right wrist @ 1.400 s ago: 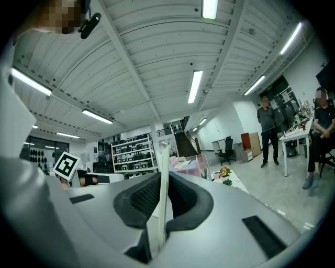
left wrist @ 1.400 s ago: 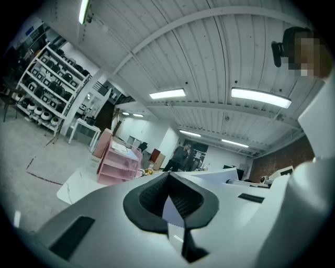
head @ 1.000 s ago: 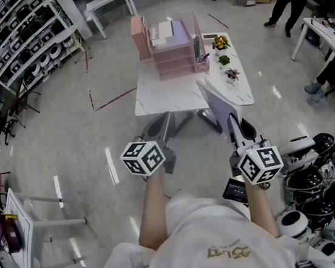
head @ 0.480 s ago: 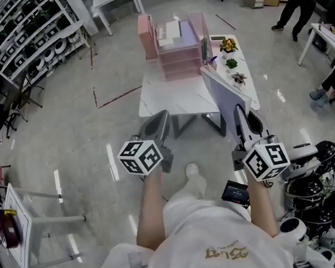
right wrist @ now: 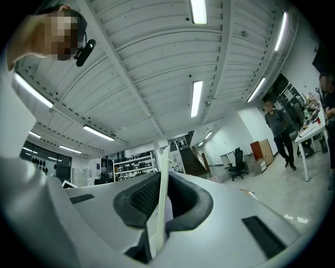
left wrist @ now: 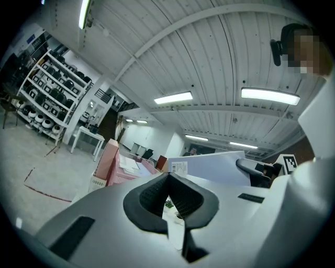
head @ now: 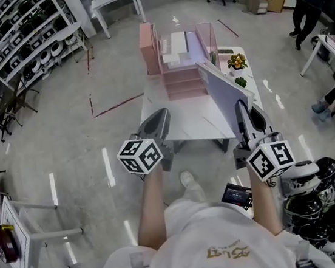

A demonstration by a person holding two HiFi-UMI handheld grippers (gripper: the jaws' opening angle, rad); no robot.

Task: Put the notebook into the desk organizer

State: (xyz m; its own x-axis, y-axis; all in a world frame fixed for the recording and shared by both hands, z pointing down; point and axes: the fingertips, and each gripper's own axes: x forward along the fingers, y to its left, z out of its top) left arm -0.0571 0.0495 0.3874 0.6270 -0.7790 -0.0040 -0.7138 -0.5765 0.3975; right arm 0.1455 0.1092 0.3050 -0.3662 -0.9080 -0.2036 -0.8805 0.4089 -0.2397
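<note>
The right hand-held gripper point(head: 242, 109) is clamping down, jaws nearly together, on the near edge of the notebook point(head: 223, 92). In the right gripper view the thin cover edge point(right wrist: 162, 157) is sitting pinched between the black pads point(right wrist: 137, 201). The left hand-held gripper point(head: 159, 115) is carrying nothing. Its pads point(left wrist: 152, 196) are meeting at the tips, with only tabletop showing in the slit behind.

Since a second ago both hand-held grippers are coming in closer to the white tabletop point(head: 178, 120). The notebook was hanging over the floor at the near right corner and is now reaching over the tabletop. The grip on it is staying the same.

The notebook is standing on edge, slanting from the right hand-held gripper far-left toward the pink desk organizer point(head: 177, 68). Its far corner is showing just beside the organizer's right side, and contact there cannot be told. The left hand-held gripper is hovering at the near left edge of the tabletop, well apart from the notebook. Small potted plants point(head: 236, 62) are sitting to the far right.
</note>
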